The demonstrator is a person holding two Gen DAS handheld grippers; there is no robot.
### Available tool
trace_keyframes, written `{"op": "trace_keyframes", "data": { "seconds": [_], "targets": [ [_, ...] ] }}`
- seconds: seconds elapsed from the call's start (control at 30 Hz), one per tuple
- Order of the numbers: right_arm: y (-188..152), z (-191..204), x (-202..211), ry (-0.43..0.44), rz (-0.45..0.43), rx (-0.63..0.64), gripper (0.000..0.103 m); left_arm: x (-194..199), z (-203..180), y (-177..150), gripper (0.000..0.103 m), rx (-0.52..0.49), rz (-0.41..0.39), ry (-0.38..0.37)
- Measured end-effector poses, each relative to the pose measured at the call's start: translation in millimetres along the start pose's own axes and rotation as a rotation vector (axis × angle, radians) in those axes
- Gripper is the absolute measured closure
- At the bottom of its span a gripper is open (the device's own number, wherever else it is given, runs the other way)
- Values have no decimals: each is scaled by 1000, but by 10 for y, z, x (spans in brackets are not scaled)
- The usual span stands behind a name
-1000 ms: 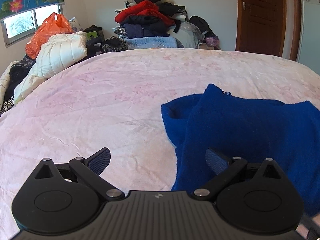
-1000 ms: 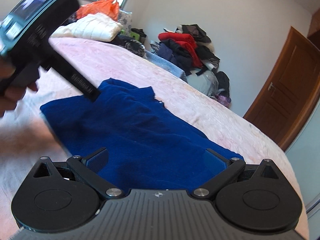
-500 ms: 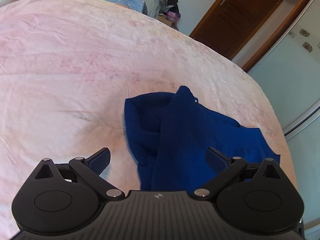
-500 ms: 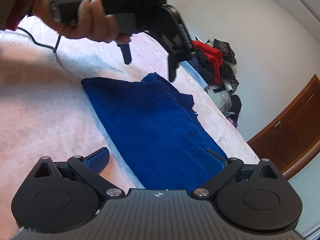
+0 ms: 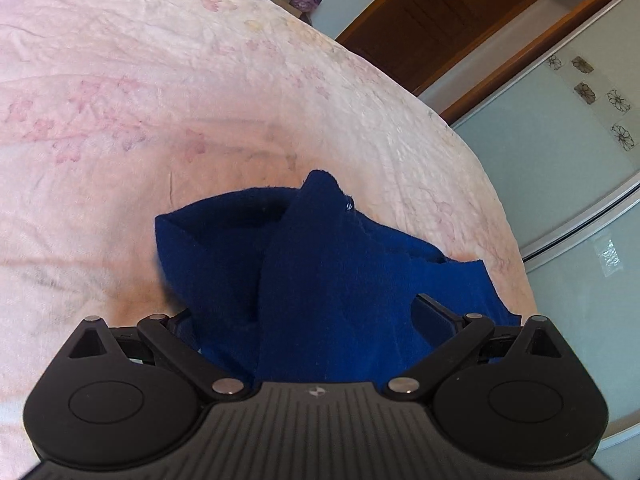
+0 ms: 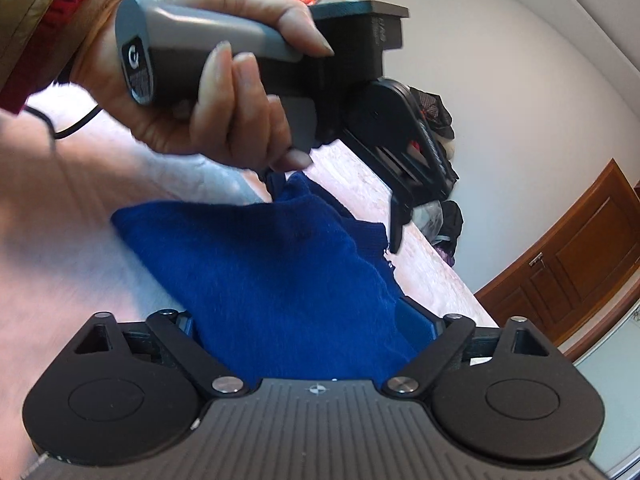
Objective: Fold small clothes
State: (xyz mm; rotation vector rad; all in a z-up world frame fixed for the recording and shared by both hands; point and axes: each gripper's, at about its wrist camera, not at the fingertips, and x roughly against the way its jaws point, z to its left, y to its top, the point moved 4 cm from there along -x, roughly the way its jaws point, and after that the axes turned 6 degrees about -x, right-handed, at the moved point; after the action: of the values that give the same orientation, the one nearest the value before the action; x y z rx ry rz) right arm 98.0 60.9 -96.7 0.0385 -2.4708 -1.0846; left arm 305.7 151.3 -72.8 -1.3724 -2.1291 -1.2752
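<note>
- Lying partly folded on the pink bed sheet: blue sweater, near the bed's edge.
- Left claw: spread wide over the sweater, fabric between the fingers, pads not pressing.
- Right claw: wide apart, just been closing, straddling the sweater's near end; no grip visible.
- Left hand: wrapped around the grey handle.

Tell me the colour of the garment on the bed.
Deep blue garment, plain, no pattern; clearest in the left wrist view.
</note>
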Motion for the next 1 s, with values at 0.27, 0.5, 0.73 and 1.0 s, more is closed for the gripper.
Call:
{"op": "trace_keyframes", "data": {
  "seconds": [0.27, 0.5, 0.73, 1.0],
  "targets": [
    [48, 136, -25, 30, -9, 2, 63, -146, -99, 90, 46, -55, -6, 71],
    [48, 219, 101, 82, -15, 13, 87, -136, -87, 66, 86, -21, 0, 170],
    [61, -191, 347, 204, -58, -225, 97, 67, -551, 109, 87, -115, -73, 298],
    [-116, -822, 865, 215, -133, -451, 97, 159, -1172, 185, 87, -172, -111, 366]
  ]
}}
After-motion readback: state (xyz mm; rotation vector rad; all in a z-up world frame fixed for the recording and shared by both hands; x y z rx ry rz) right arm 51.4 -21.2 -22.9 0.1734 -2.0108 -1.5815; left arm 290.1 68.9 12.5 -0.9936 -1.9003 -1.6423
